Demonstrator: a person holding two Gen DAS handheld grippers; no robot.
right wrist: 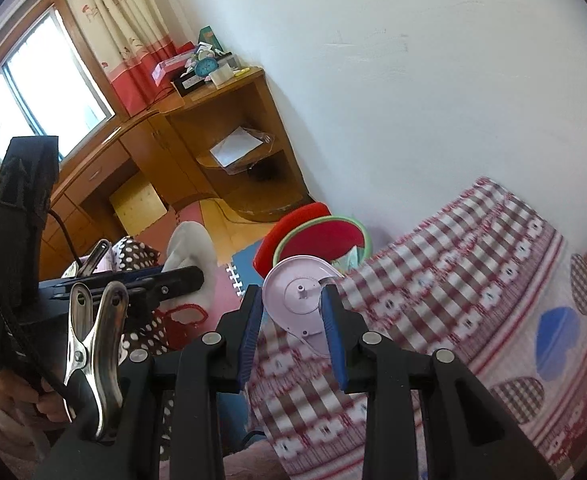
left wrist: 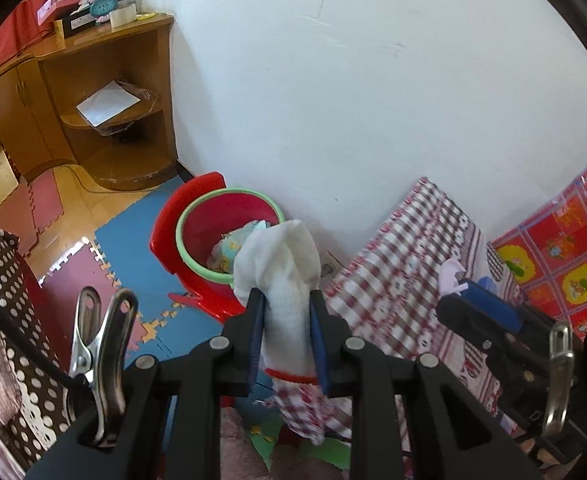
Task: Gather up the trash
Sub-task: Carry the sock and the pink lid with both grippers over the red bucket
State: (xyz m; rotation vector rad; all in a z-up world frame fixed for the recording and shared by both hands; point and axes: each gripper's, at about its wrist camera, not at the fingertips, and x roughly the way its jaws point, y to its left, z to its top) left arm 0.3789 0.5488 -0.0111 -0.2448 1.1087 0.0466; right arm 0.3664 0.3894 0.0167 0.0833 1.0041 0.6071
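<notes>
The floor [left wrist: 73,208] is pale wood partly covered with interlocking blue, pink and maroon foam mats [left wrist: 133,232]. Ahead of the left claw [left wrist: 287,340], a red plastic bin with a green rim [left wrist: 197,236] stands on the blue mat against the wall. To the claw's right lies a bed under a red-and-white checked sheet [left wrist: 405,280]. Farther ahead and left, a wooden desk [left wrist: 105,92] stands on the floor, with a white paper sheet [left wrist: 107,102] on its shelf.

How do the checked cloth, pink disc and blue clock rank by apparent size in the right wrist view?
1. Checked cloth, largest.
2. Pink disc, though it sits nearest the camera, which inflates it.
3. Blue clock, smallest, but farthest away.
</notes>
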